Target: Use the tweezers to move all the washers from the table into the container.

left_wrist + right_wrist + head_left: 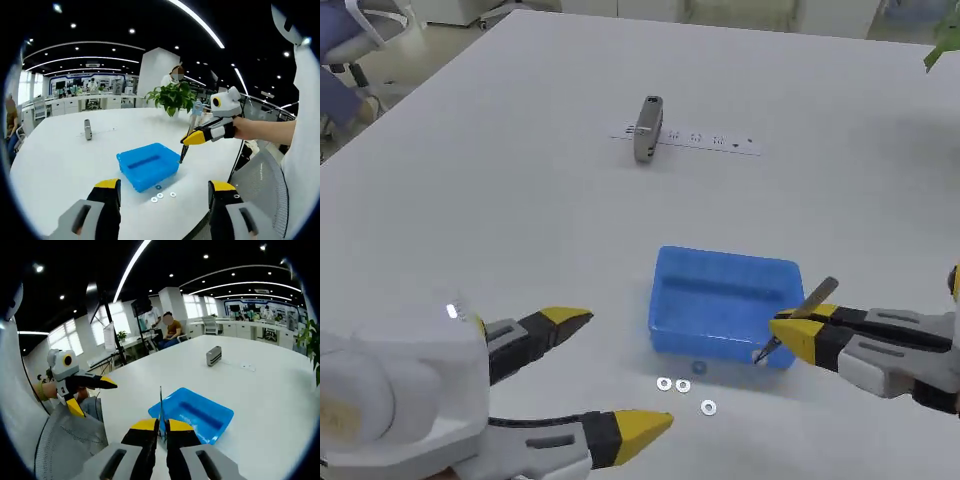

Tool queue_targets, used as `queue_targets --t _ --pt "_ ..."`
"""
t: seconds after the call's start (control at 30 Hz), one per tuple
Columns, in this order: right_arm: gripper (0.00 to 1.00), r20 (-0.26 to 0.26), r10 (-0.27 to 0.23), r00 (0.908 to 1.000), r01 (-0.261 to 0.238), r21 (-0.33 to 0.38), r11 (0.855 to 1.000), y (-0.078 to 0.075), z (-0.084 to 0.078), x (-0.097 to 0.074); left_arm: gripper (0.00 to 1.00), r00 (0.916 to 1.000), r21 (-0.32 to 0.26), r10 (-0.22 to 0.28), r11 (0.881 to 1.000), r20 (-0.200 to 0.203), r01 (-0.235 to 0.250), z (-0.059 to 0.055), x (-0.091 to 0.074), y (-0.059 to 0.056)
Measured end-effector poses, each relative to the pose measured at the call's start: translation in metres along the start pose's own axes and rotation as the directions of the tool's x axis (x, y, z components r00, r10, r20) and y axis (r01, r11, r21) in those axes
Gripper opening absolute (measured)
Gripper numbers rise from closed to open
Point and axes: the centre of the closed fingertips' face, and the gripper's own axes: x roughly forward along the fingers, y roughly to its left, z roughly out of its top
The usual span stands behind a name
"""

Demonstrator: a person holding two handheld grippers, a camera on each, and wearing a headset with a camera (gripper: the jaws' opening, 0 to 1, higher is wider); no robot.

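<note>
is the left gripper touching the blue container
Apart. The head view shows bare table between the open left gripper and the blue container.

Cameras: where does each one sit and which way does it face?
Head view: on the headset, looking forward and down at the table, blue container and washers; left gripper open, right gripper shut on the tweezers.
Left gripper view: on the left gripper, looking along its open jaws toward the container; right gripper and the person's forearm enter from the right.
Right gripper view: on the right gripper, looking along the tweezers over the container; left gripper at left.
Shared: all three show the container.
</note>
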Motion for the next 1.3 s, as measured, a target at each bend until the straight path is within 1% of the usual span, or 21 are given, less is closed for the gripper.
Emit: queue_targets --t 0.1,0.13,0.17,0.2,0.3,0.37,0.4,0.43,0.5,0.63,0.67,0.7,0.73,0.8,0.87,0.93,1.07,1.1,1.23,1.3 --pt "0.02 0.006 -0.037 0.9993 0.037 -0.016 0.999 -0.011 0.008 0.001 0.81 0.9994 -0.009 0.031 0.999 0.017 -0.031 0.003 -0.005 0.007" --pt "0.02 0.001 -0.059 0.9982 0.059 -0.023 0.998 -0.018 0.009 0.002 0.83 0.9984 -0.008 0.048 0.999 0.029 -0.047 0.006 -0.008 0.012" --pt "0.02 -0.001 -0.080 0.9968 0.080 -0.023 0.997 -0.023 0.009 0.003 0.86 0.9976 -0.009 0.059 0.998 0.037 -0.059 0.008 -0.009 0.014" --pt "0.02 -0.005 -0.101 0.9949 0.101 -0.020 0.995 -0.030 0.009 0.006 0.88 0.9955 -0.014 0.081 0.997 0.049 -0.080 0.011 -0.011 0.019" --pt "0.03 -0.009 -0.130 0.9915 0.130 -0.012 0.991 -0.041 0.007 0.013 0.94 0.9914 -0.034 0.112 0.993 0.069 -0.110 0.015 -0.017 0.026" --pt "0.02 -0.021 -0.150 0.9884 0.150 -0.023 0.988 -0.049 0.003 0.019 0.98 0.9865 -0.040 0.140 0.990 0.085 -0.137 0.017 -0.021 0.030" --pt "0.03 -0.027 -0.155 0.9875 0.155 -0.029 0.988 -0.051 0.001 0.021 0.99 0.9853 -0.041 0.145 0.989 0.089 -0.142 0.018 -0.023 0.030" --pt "0.03 -0.030 -0.164 0.9859 0.164 -0.022 0.986 -0.055 -0.002 0.025 0.99 0.9824 -0.044 0.161 0.987 0.095 -0.157 0.019 -0.025 0.032" --pt "0.03 -0.031 -0.167 0.9855 0.167 -0.014 0.986 -0.060 -0.006 0.030 0.99 0.9794 -0.052 0.174 0.984 0.103 -0.169 0.019 -0.028 0.033" --pt "0.03 -0.024 -0.195 0.9806 0.195 0.035 0.980 -0.074 -0.016 0.041 0.99 0.9764 -0.063 0.192 0.980 0.099 -0.186 0.017 -0.032 0.037" --pt "0.03 -0.024 -0.199 0.9797 0.200 0.037 0.979 -0.076 -0.018 0.042 0.99 0.9753 -0.062 0.198 0.979 0.097 -0.193 0.016 -0.033 0.038" --pt "0.03 -0.030 -0.199 0.9796 0.200 0.057 0.978 -0.078 -0.021 0.044 0.99 0.9748 -0.063 0.201 0.979 0.096 -0.196 0.016 -0.034 0.039" --pt "0.03 -0.025 -0.193 0.9808 0.195 0.066 0.979 -0.077 -0.021 0.046 0.99 0.9734 -0.067 0.207 0.977 0.098 -0.201 0.015 -0.036 0.041" --pt "0.03 -0.024 -0.199 0.9798 0.200 0.056 0.978 -0.078 -0.024 0.049 0.99 0.9700 -0.076 0.220 0.974 0.103 -0.213 0.016 -0.037 0.044" --pt "0.03 -0.040 -0.202 0.9785 0.204 0.048 0.978 -0.080 -0.029 0.051 0.99 0.9685 -0.083 0.228 0.972 0.100 -0.220 0.014 -0.039 0.045" --pt "0.03 -0.055 -0.204 0.9775 0.206 0.032 0.978 -0.080 -0.034 0.053 0.99 0.9674 -0.084 0.235 0.970 0.095 -0.227 0.012 -0.040 0.048" --pt "0.03 -0.065 -0.206 0.9763 0.207 0.004 0.978 -0.080 -0.038 0.055 0.99 0.9674 -0.084 0.238 0.969 0.087 -0.231 0.011 -0.040 0.049" --pt "0.03 -0.052 -0.208 0.9768 0.208 -0.001 0.978 -0.080 -0.036 0.054 0.99 0.9670 -0.082 0.240 0.969 0.086 -0.233 0.010 -0.041 0.049" --pt "0.03 -0.054 -0.207 0.9769 0.206 -0.022 0.978 -0.079 -0.035 0.054 0.99 0.9677 -0.087 0.238 0.969 0.083 -0.231 0.010 -0.039 0.049" --pt "0.03 -0.018 -0.205 0.9785 0.205 -0.007 0.979 -0.076 -0.027 0.050 0.99 0.9684 -0.081 0.236 0.970 0.082 -0.229 0.010 -0.039 0.049"
